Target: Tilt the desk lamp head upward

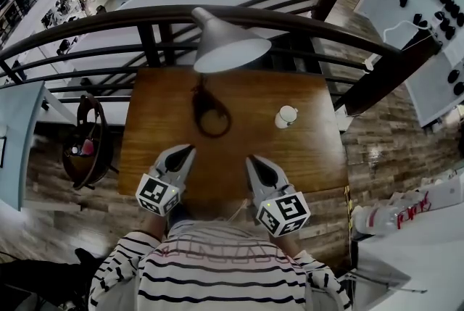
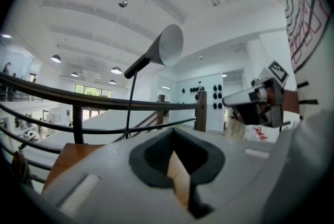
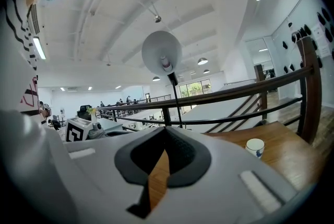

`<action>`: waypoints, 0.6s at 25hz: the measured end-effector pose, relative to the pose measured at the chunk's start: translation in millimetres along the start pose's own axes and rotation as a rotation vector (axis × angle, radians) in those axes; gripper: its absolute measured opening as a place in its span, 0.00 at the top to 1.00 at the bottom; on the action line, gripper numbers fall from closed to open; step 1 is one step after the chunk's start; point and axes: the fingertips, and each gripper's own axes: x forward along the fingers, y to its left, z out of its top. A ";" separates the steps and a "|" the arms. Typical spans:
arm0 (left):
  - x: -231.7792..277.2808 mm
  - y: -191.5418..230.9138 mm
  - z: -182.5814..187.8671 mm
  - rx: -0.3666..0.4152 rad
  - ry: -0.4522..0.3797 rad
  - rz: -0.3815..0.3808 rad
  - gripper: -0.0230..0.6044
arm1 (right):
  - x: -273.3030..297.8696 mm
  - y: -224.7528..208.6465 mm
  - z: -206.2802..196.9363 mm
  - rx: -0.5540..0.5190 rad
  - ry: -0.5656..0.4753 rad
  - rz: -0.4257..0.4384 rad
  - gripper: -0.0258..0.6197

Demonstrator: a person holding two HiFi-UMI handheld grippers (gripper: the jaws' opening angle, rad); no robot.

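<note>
One wooden tabletop (image 1: 312, 157) carries one desk lamp. Its ring base (image 1: 211, 115) sits mid-table and its lamp head (image 1: 230, 48) hangs over the far edge, shade facing down. One white cup (image 1: 286, 116) stands right of the base. The left hand-held gripper (image 1: 188, 150) and right hand-held gripper (image 1: 251, 159) wait at the near edge, both closed on nothing; the head lies ahead of and above both, about equally near to each

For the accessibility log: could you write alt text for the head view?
A grey desk lamp stands on a wooden table, a white cup to its right. The left gripper and right gripper, both shut and empty, point toward it from the near edge.
</note>
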 end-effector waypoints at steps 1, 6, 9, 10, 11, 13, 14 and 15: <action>1.3 -0.8 -0.4 -0.002 0.000 -0.002 0.96 | -0.4 -1.0 0.2 -0.003 0.000 -0.002 0.96; 6.1 -4.3 -1.3 -0.005 0.004 -0.011 0.96 | -1.6 -4.9 1.0 0.001 -0.004 -0.001 0.96; 8.1 -2.7 -0.3 -0.005 0.004 -0.011 0.96 | 0.2 -6.1 2.3 -0.001 -0.005 -0.002 0.96; 8.5 -2.6 0.0 -0.004 0.004 -0.012 0.96 | 0.4 -6.4 2.6 -0.001 -0.006 -0.002 0.96; 8.9 -3.0 0.3 -0.004 0.005 -0.013 0.96 | 0.3 -6.6 2.8 -0.001 -0.007 -0.002 0.96; 9.0 -4.7 0.8 -0.004 0.006 -0.014 0.96 | -0.5 -6.9 3.2 0.000 -0.009 0.000 0.96; 8.7 -5.4 0.7 -0.004 0.006 -0.013 0.96 | -0.8 -6.7 3.3 -0.001 -0.009 0.002 0.96; 8.2 -5.9 0.4 -0.005 0.005 -0.011 0.96 | -1.0 -6.5 3.2 -0.002 -0.010 0.004 0.96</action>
